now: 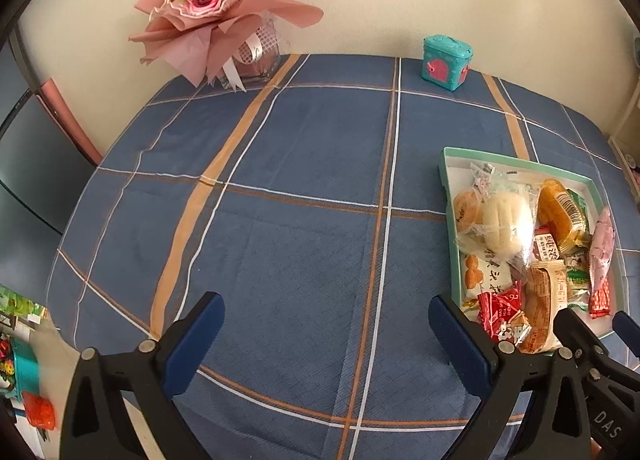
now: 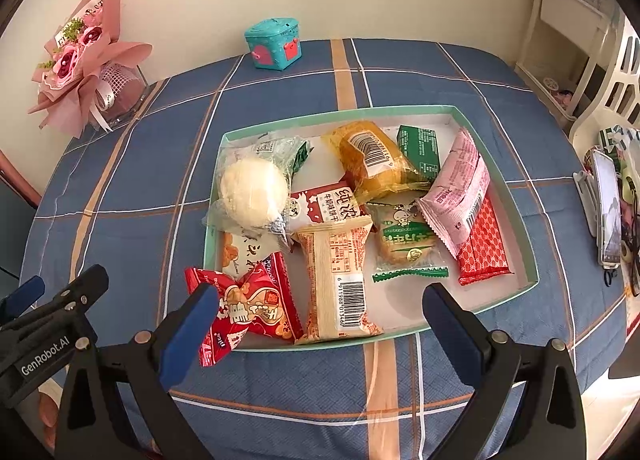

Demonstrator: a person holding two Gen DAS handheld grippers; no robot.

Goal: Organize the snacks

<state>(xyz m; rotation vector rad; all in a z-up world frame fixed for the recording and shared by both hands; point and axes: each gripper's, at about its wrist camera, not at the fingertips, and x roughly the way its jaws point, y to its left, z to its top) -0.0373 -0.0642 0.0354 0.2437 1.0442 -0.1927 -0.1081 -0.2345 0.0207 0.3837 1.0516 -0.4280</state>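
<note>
Snack tray (image 2: 532,260): full, red packet (image 2: 248,300) overhanging its near rim.
Both grippers' fingers wide apart, empty; you should nip that packet's edge with your right gripper (image 2: 320,308).

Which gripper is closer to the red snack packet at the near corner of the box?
Right. The right gripper hangs open just before the red snack packet; the left gripper is open over bare cloth to its left.

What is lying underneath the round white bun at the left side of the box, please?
Under the white bun lies a white packet with orange biscuits; only its near end shows, and the rest is covered.
</note>
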